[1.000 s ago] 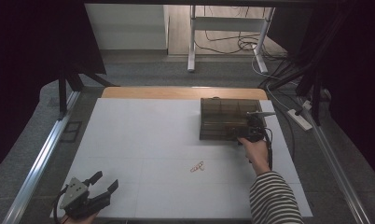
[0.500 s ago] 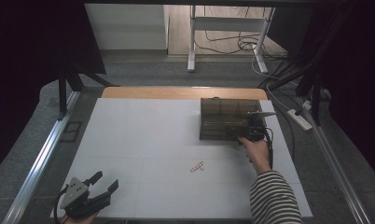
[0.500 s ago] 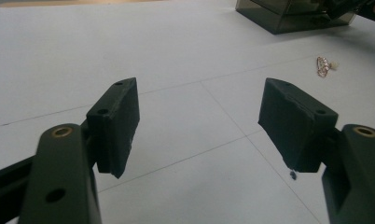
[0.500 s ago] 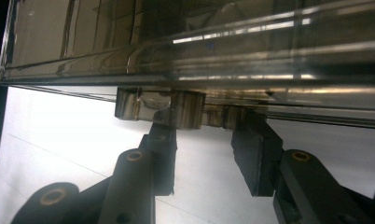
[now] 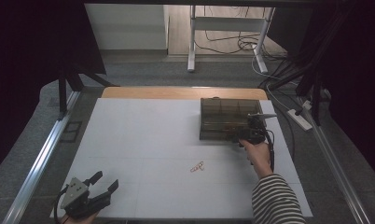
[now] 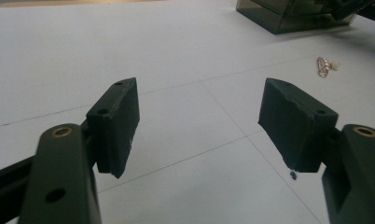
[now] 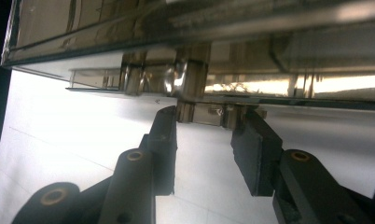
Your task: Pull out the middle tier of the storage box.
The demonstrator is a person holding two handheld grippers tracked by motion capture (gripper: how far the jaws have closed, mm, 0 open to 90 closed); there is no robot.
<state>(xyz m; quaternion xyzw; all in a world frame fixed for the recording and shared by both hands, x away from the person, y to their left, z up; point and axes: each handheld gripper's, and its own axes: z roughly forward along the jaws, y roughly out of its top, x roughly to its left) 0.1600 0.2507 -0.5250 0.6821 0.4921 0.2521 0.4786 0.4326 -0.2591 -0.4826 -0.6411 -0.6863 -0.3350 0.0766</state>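
Two hand-held grippers are at work, but the right hand-held gripper is the one at the smoky plastic box. It sits at the box's near long edge, jaws part closed around the front latch tab; whether the pads press on it I cannot tell. The box's long axis runs crosswise. Well apart from the box, the left hand-held gripper rests released on the counter.

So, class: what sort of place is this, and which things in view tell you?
Probably a lab recording bench: a white table with handheld grippers, the left gripper resting open, cables on the floor, and dark curtains around.
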